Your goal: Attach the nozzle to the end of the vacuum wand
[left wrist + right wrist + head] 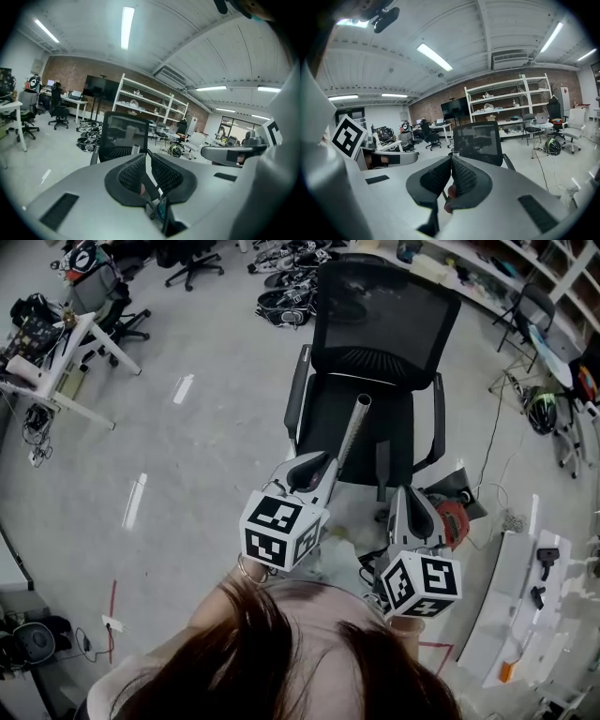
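Both grippers clenched and empty, wand parked on the chair

Left gripper (314, 465) and right gripper (412, 501) are held side by side just short of the black office chair (384, 324), both angled slightly down. Each gripper view shows its jaws pressed together with nothing between them. The vacuum wand (354, 430) – a bare metal tube – lies slanted on the chair seat, open upper end toward the backrest and lower end running down behind the left gripper's tip. In the left gripper view the wand's end (135, 149) pokes up just above the jaws. A red vacuum body (457, 518) sits on the floor just right of the right gripper. I can't pick out the nozzle with confidence in any view.
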Demonstrator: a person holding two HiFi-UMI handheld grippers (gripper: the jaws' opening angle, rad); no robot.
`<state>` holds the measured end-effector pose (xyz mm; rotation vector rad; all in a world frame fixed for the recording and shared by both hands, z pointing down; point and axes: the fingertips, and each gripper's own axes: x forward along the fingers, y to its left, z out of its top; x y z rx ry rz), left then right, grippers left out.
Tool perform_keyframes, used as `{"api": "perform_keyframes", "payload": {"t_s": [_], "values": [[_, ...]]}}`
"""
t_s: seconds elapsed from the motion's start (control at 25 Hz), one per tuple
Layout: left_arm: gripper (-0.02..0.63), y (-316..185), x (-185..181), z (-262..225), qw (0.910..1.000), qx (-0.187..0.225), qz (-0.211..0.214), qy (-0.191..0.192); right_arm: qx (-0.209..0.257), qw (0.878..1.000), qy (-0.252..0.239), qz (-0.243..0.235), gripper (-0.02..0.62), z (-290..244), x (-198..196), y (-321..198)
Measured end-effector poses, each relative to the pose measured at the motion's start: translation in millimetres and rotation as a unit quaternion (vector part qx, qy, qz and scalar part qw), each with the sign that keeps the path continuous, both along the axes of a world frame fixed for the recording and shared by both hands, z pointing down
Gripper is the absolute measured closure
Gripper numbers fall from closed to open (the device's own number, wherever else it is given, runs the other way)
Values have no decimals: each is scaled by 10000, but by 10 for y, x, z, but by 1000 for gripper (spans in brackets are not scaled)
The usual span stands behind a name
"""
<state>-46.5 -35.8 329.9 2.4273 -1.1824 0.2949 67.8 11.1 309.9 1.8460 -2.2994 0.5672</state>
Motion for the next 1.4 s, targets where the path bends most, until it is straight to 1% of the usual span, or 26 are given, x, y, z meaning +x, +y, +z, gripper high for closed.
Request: {"api": "perform_keyframes", "payload": {"t_s": [0.4,0.68,0.92,1.16,1.28,1.4], "values": [[577,-319,229,163,9989,-72,-456,-115,-129,9990,-40,-429,572,138,317,-382],[576,-522,323,231,9977,-10,-680,-32,-198,9977,-22,-652,571,221,470,-574],[531,-685,436,408,9974,-86,-712,-109,-256,9968,16,-762,572,328,621,-700],[510,-865,538,623,9966,-182,-765,-234,-328,9962,37,-805,572,439,791,-802],[489,-948,582,731,9964,-246,-762,-286,-347,9963,57,-784,572,484,882,-846],[483,-1037,599,820,9960,-267,-778,-350,-356,9965,59,-751,572,517,948,-882]]}}
